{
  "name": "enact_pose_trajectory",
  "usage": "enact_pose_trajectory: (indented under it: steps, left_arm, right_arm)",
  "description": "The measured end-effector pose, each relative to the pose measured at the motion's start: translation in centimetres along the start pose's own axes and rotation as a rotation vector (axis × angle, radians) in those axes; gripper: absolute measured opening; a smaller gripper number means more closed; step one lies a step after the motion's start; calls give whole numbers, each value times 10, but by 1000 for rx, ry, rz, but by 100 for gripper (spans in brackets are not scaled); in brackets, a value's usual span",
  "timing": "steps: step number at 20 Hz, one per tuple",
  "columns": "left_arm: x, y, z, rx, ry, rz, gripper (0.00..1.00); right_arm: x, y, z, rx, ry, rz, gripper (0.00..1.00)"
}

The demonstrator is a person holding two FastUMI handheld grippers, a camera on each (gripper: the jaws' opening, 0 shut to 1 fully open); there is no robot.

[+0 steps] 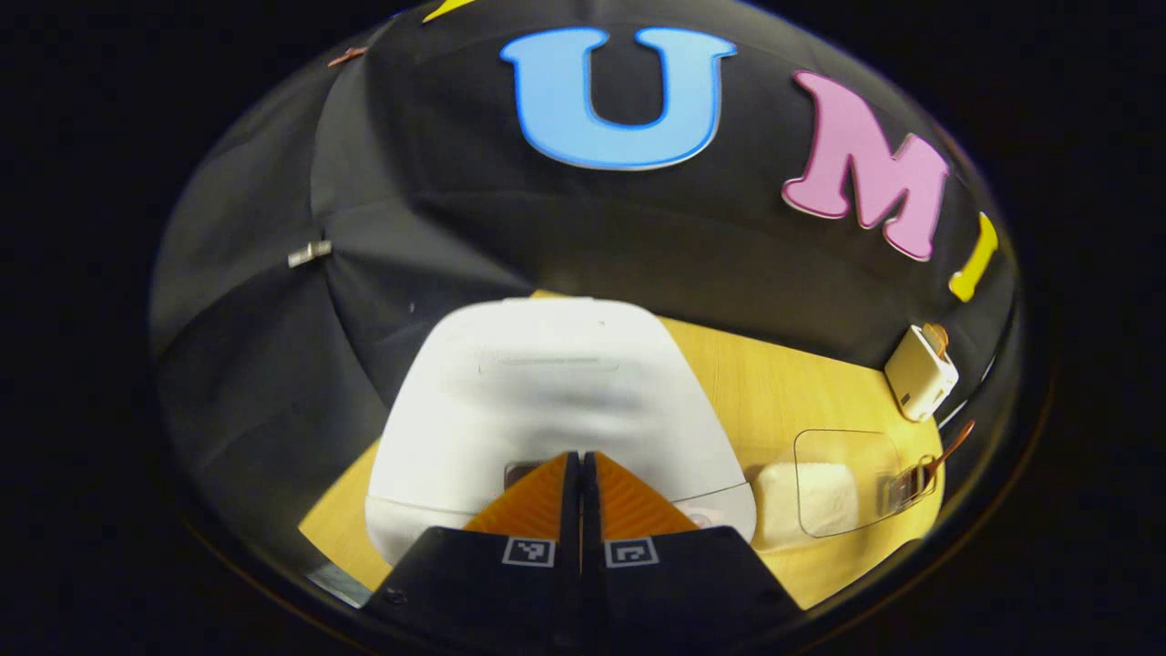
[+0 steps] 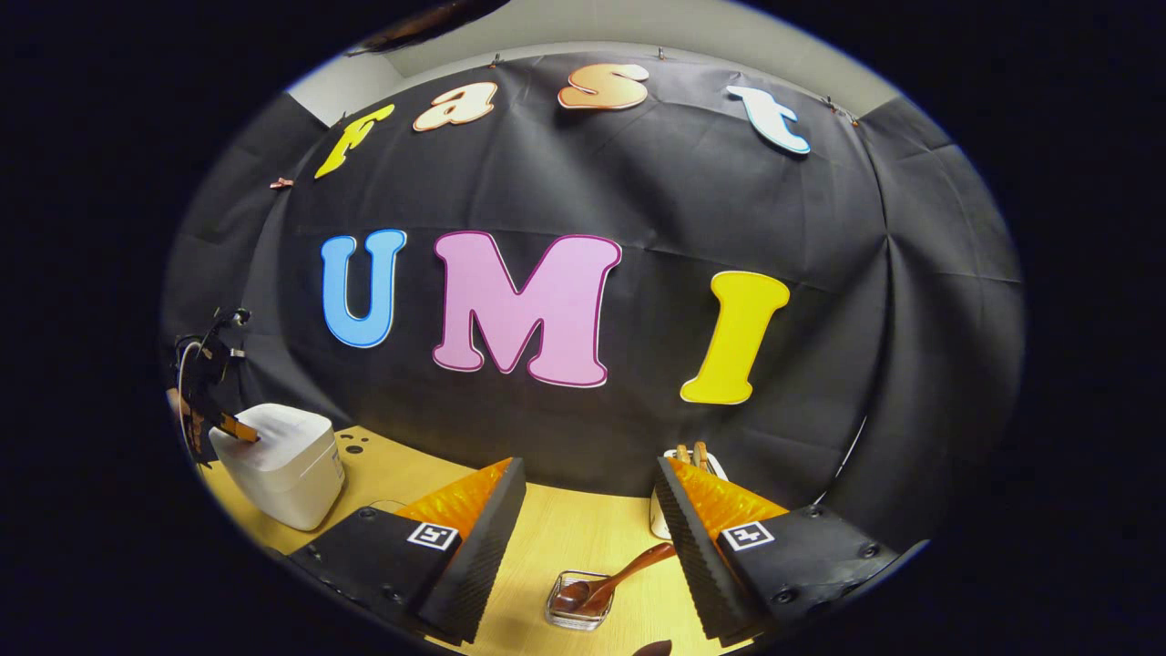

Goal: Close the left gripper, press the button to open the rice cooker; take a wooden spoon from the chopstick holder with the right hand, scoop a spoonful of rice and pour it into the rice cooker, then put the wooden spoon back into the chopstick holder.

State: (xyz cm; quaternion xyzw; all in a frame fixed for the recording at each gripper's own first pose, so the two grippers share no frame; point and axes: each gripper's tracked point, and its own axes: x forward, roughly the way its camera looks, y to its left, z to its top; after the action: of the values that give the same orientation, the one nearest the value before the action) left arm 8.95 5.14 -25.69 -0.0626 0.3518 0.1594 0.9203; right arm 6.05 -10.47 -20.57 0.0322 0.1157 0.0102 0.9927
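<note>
one rice cooker (image 1: 556, 410), one chopstick holder (image 1: 920, 372), one clear container (image 1: 843, 483), two grippers

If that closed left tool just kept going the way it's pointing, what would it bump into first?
Most likely the white rice cooker. The left tool is shut, and its tips point at the cooker's front, by a small grey patch that may be the button. How much gap is left is hard to judge.

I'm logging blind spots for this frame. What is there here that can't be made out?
- Rice cooker button: left gripper view, hidden behind the shut left tongs; contact can't be told.
- Cooker lid marking: left gripper view, blurred.
- Chopstick holder: right gripper view, mostly hidden by a finger of the open right tongs.
- Wooden spoon bowl in small glass dish: contents too small to tell.
</note>
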Motion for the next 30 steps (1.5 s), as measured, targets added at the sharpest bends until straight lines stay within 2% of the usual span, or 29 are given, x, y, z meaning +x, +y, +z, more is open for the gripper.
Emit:
enact_pose_trajectory:
  steps: [1,4,11,16,21,27,30]
  left_arm:
    - [-1,1,1,-29,27,-16,6]
    - [-3,1,7,23,83,-42,6]
    - [-41,-12,105,173,-206,2,6]
    - [-42,-10,150,133,-283,-12,6]
    - [-49,-6,176,133,-358,16,5]
    - [-86,3,206,119,-518,38,5]
    - [-113,-2,215,101,-598,14,5]
  right_arm:
    - [0,1,2,0,-4,2,89]
    - [1,1,10,3,-19,2,89]
    - [-12,-8,31,-22,-65,-30,89]
    - [-22,-14,38,-34,-71,-40,89]
    - [-30,-23,39,-30,-65,-56,89]
    - [-34,-26,40,-30,-63,-61,89]
    - [-34,-30,29,-12,-40,-72,89]
